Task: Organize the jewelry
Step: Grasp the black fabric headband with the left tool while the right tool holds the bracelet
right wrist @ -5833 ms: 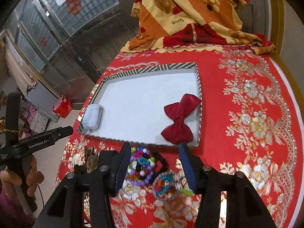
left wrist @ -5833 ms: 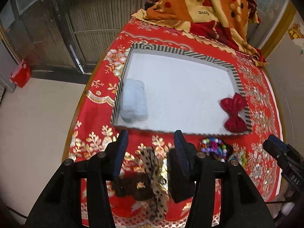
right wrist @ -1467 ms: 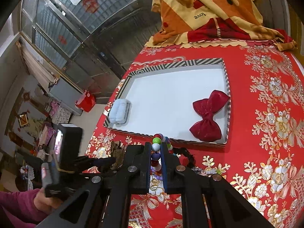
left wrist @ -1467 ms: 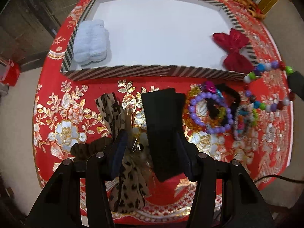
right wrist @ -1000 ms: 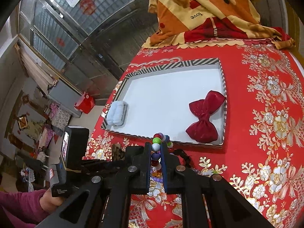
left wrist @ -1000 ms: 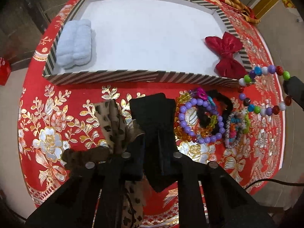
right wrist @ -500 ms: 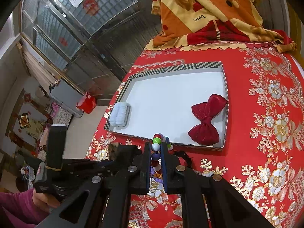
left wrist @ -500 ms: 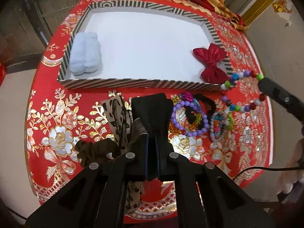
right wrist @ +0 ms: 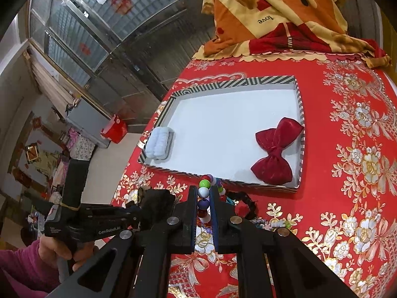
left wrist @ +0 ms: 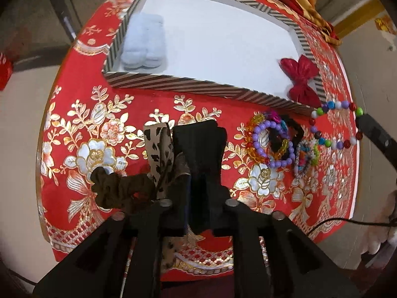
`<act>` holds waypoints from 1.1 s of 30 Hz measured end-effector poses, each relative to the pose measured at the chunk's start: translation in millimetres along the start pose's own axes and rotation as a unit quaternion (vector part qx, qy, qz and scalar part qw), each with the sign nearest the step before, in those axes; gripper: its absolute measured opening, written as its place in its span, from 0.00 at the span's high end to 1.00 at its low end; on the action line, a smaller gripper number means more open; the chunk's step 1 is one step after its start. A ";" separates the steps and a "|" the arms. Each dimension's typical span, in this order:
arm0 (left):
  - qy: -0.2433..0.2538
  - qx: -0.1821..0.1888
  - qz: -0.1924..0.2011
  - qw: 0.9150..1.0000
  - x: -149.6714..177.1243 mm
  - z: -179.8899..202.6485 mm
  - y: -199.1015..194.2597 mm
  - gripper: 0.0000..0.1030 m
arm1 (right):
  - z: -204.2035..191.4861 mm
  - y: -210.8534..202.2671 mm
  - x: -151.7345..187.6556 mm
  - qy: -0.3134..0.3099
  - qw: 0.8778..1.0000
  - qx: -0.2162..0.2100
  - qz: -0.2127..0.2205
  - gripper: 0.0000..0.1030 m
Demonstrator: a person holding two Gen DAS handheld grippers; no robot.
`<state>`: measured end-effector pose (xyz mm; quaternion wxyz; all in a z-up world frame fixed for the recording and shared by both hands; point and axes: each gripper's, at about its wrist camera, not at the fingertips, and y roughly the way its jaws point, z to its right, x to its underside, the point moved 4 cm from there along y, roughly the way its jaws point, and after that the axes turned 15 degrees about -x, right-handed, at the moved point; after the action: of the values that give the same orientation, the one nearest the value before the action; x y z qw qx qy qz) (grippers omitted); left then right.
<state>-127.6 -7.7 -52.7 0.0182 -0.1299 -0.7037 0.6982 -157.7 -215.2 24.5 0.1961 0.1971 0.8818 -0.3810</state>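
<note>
While the right claw (right wrist: 204,213) stays pinched on a string of multicoloured beads (left wrist: 332,124), the bead bracelet hangs in a loop just off the near right corner of the striped tray (left wrist: 198,88), above the red flowered cloth of the table (left wrist: 74,114). The left claw (left wrist: 198,198) has just been opening; its jaws now stand a little apart with a black velvet bow (left wrist: 198,146) between them, and whether the pads still press on the bow I cannot tell. A leopard-print ribbon (left wrist: 160,149) lies against the left side of the black bow, and a dark brown scrunchie (left wrist: 119,190) sits just left of that. To the right of the bow, on the cloth, is a small heap of bracelets: a purple bead bracelet (left wrist: 270,144), an amber one, a black hair tie and a small multicoloured band. Inside the tray a pale blue fluffy piece (left wrist: 144,47) rests in the near left corner and a dark red bow (left wrist: 301,79) lies against the right wall. In the right wrist view a hand (right wrist: 59,248) in a magenta sleeve grips the left handle, and a folded orange patterned blanket (right wrist: 273,15) lies at the far edge of the table.
</note>
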 end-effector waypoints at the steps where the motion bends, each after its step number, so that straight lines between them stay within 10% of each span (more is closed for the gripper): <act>1: -0.006 0.006 0.001 1.000 -1.2 -2.0 -2.5 0.67 | -0.7 0.4 -0.2 -0.001 1.000 0.000 -0.001 0.91; 3: -0.022 0.021 0.009 0.999 -5.1 -6.7 -10.7 0.53 | -1.5 1.0 -1.0 -0.002 1.000 0.000 -0.001 0.91; 12: 0.002 0.013 0.000 1.000 -5.7 8.2 -15.2 0.52 | -1.1 2.9 0.1 0.003 1.000 0.000 -0.001 0.91; 22: 0.031 -0.078 -0.012 0.996 15.3 19.7 3.9 0.52 | 8.2 -0.8 3.5 0.021 1.000 0.006 0.004 0.91; 33: 0.039 -0.048 -0.020 0.998 4.4 45.6 18.9 0.52 | 5.7 2.1 1.6 0.020 1.000 0.005 0.004 0.91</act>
<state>-138.3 -51.5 -73.2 0.0528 -0.1436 -0.7379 0.6573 -156.8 -217.9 18.9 0.1794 0.2093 0.8828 -0.3804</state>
